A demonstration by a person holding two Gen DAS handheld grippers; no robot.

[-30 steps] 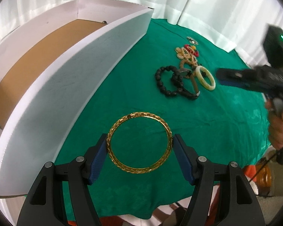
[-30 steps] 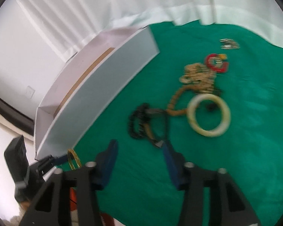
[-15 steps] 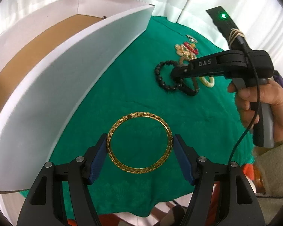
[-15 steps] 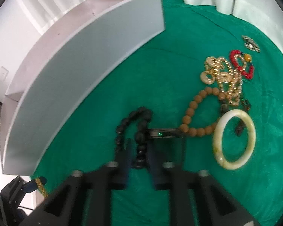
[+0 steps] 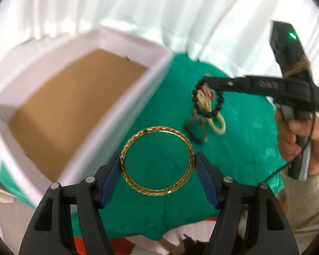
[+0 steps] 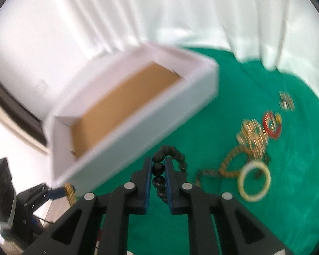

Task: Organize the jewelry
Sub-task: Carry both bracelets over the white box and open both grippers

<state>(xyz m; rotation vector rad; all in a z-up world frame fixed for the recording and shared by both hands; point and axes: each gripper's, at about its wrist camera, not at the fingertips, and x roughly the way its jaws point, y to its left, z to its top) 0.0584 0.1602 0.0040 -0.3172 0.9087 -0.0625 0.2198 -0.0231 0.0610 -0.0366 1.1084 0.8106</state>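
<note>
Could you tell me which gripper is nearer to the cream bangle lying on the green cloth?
Right. The right gripper hangs just above the cream bangle, gripping a black bead bracelet; the left gripper, clamping the gold bangle, sits farther back.

White curtains (image 5: 138, 10) hang behind the green cloth (image 5: 244, 148) covering the table.

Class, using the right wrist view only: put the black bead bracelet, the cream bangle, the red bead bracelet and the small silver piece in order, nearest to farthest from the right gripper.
1. Black bead bracelet: clamped in the right gripper.
2. Cream bangle: on the green cloth, to the right.
3. Red bead bracelet: farther up and right.
4. Small silver piece: farthest, near the cloth's back edge.
</note>
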